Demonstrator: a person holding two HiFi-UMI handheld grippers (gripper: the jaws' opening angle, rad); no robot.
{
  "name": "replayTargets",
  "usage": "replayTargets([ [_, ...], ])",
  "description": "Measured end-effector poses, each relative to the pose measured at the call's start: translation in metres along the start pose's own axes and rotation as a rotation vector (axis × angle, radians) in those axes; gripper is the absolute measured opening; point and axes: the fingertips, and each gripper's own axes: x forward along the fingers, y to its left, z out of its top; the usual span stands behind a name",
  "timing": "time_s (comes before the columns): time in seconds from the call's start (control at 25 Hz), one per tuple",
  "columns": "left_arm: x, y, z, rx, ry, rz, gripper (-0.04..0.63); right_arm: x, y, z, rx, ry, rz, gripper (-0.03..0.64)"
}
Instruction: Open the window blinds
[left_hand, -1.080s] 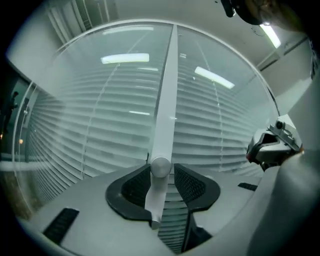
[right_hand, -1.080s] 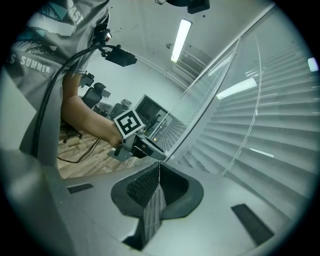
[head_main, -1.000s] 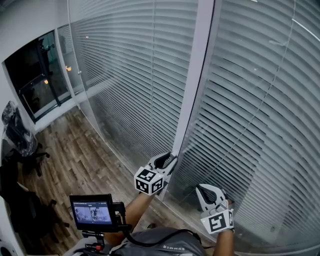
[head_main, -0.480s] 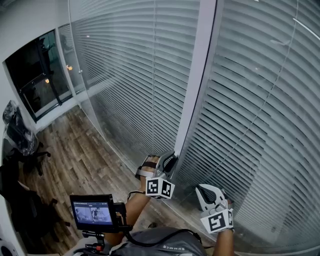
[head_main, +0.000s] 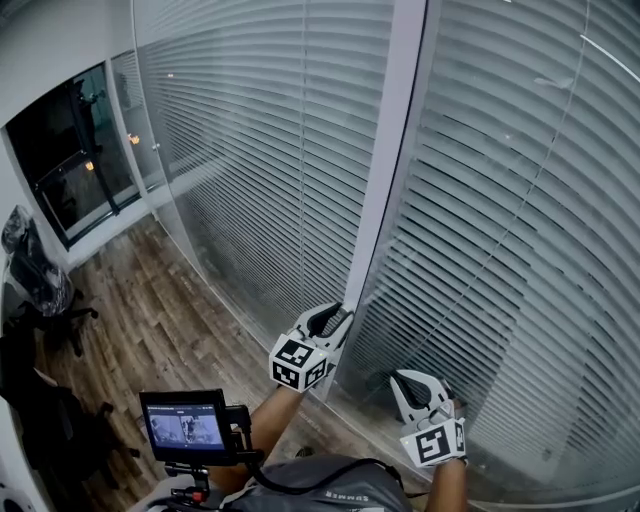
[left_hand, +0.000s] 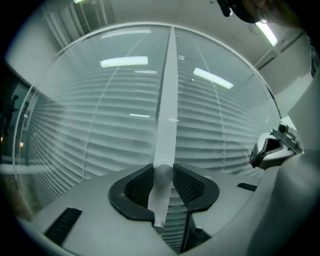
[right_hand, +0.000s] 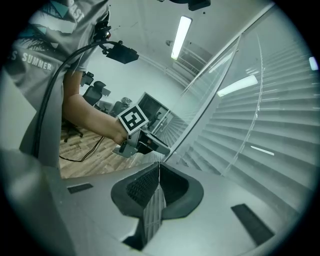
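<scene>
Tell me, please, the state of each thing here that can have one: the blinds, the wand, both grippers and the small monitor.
blinds: lowered, slats tilted shut.
wand: hanging down, gripped.
left gripper: fingers have just been closing, now shut on the wand.
right gripper: fingers shut, nothing between them.
monitor: on, screen lit.

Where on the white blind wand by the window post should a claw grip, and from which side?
Probably grip the wand low, just above its free end, coming from the room side with a pad on each flank: it is a slim round rod hanging before the post, so a pinch across it suits. The left claw, its jaws having just been closing, pinches it there.
</scene>
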Motion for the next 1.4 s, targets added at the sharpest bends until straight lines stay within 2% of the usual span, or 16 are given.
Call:
replayTargets([
  [0.08,0.001,0.001,0.004,-0.022,-0.012,0.001,0.126,-0.001,-0.003,0.001,0.001,0.004,-0.002,0.002],
  [0.12,0.001,0.0,0.004,0.031,-0.003,0.01,0.126,-0.002,-0.004,0.001,0.001,0.006,-0.002,0.002],
  [0.2,0.002,-0.003,0.002,0.283,0.053,0.054,0.126,-0.002,-0.003,0.001,0.003,0.008,-0.002,0.002],
  [0.36,-0.003,-0.016,-0.017,0.944,0.19,0.17,0.126,-0.001,0.015,-0.005,0.001,-0.003,0.001,0.002],
  [0.4,-0.006,-0.018,-0.023,1.037,0.208,0.18,0.126,0.0,0.022,-0.006,-0.002,-0.007,0.0,0.002],
  [0.48,-0.007,-0.018,-0.031,1.115,0.214,0.189,0.126,0.002,0.028,-0.007,-0.005,-0.012,0.004,0.002],
  [0.56,-0.001,-0.012,-0.028,1.013,0.2,0.179,0.127,0.007,0.02,-0.004,-0.006,-0.014,0.012,0.002],
  [0.72,0.0,-0.003,-0.009,0.28,0.078,0.039,0.137,0.005,0.003,0.002,-0.003,0.002,0.01,0.002],
  [0.76,-0.001,-0.003,-0.007,0.155,0.052,0.013,0.137,0.002,0.004,0.0,0.0,0.006,0.006,0.002],
  [1.04,-0.014,-0.004,-0.02,-0.259,-0.046,-0.052,0.129,-0.008,0.029,-0.012,0.007,0.021,-0.009,0.002],
  [1.12,-0.02,-0.006,-0.02,-0.318,-0.064,-0.067,0.127,-0.011,0.035,-0.01,0.007,0.023,-0.009,0.002],
  [1.16,-0.02,-0.008,-0.018,-0.272,-0.058,-0.06,0.127,-0.012,0.034,-0.009,0.008,0.023,-0.009,0.002],
  [1.2,-0.017,-0.008,-0.015,-0.154,-0.037,-0.039,0.127,-0.011,0.029,-0.008,0.008,0.023,-0.007,0.002],
  [1.24,-0.011,-0.008,-0.013,0.041,0.001,0.0,0.126,-0.008,0.023,-0.008,0.009,0.023,-0.004,0.002],
  [1.36,0.006,-0.008,-0.01,0.819,0.17,0.153,0.126,0.001,0.006,-0.009,0.011,0.023,0.009,0.002],
  [1.4,0.009,-0.009,-0.009,0.97,0.207,0.172,0.126,0.003,0.004,-0.009,0.011,0.023,0.013,0.002],
])
